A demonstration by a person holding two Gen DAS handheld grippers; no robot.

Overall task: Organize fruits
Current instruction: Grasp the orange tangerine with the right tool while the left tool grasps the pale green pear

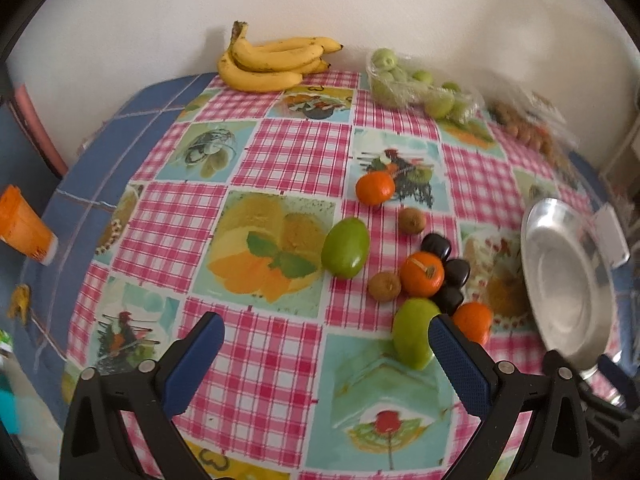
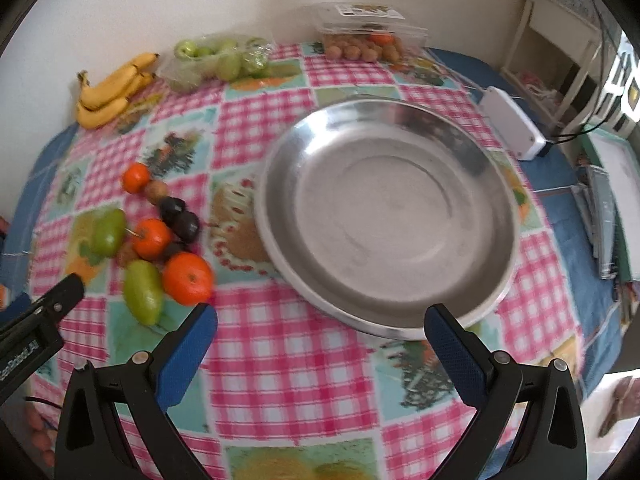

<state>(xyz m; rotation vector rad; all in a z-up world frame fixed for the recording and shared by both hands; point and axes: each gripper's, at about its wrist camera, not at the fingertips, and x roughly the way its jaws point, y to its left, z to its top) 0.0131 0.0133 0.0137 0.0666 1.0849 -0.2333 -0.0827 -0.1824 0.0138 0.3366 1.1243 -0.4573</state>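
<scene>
- Left wrist view: a table under a pink-checked oilcloth with fruit pictures [image 1: 280,152] stands against a pale wall [image 1: 360,0].
- A bunch of yellow bananas [image 1: 272,62] and a clear bag of green apples [image 1: 416,82] lie at the far edge.
- Loose fruit is clustered right of centre: three orange tangerines [image 1: 422,274], two green mangoes [image 1: 345,253], brown kiwis [image 1: 412,220] and dark plums [image 1: 437,245].
- The left gripper [image 1: 326,354] hangs above the cloth, blue-padded fingers wide apart and empty; the right pad overlaps the nearer mango.
- Right wrist view: a wide, shallow steel bowl [image 2: 492,264] sits empty, well right of the fruit cluster.
- A white box [image 2: 512,128] lies beyond.
- The right gripper [image 2: 320,334] is spread wide, holding nothing, just before the bowl's near rim.
</scene>
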